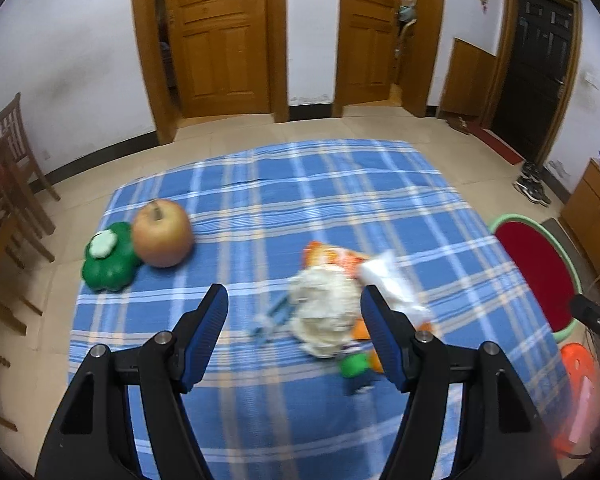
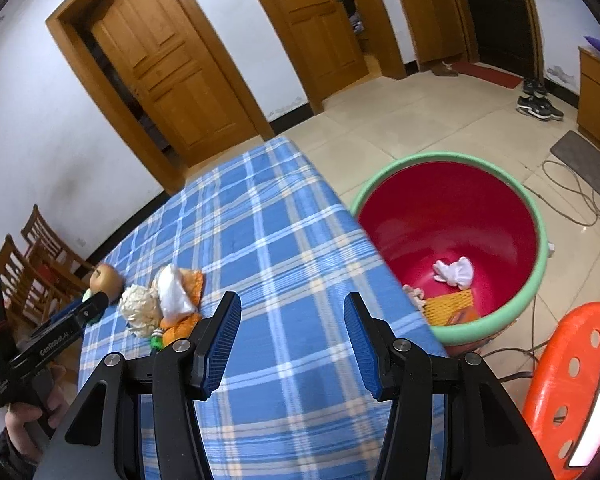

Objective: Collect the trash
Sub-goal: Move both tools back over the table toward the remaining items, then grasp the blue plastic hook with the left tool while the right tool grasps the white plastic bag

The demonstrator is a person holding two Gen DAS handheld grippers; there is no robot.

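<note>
A pile of trash lies on the blue plaid tablecloth (image 1: 260, 208): a crumpled white tissue (image 1: 326, 312), an orange wrapper (image 1: 332, 258), a clear plastic bag (image 1: 392, 284) and a small green piece (image 1: 354, 364). My left gripper (image 1: 294, 300) is open and empty, just before the pile, its right finger beside the tissue. My right gripper (image 2: 292, 308) is open and empty above the table edge. The pile also shows in the right wrist view (image 2: 160, 300). The red bin with a green rim (image 2: 540, 264) stands beside the table and holds a white tissue (image 2: 456, 272) and an orange net (image 2: 448, 306).
An apple (image 1: 163, 233) and a green toy pepper (image 1: 108, 256) sit at the table's left. Wooden chairs (image 1: 4, 200) stand at the left. An orange plastic stool (image 2: 572, 380) stands right of the bin. Cables (image 2: 572, 188) and shoes (image 2: 538, 106) lie on the floor.
</note>
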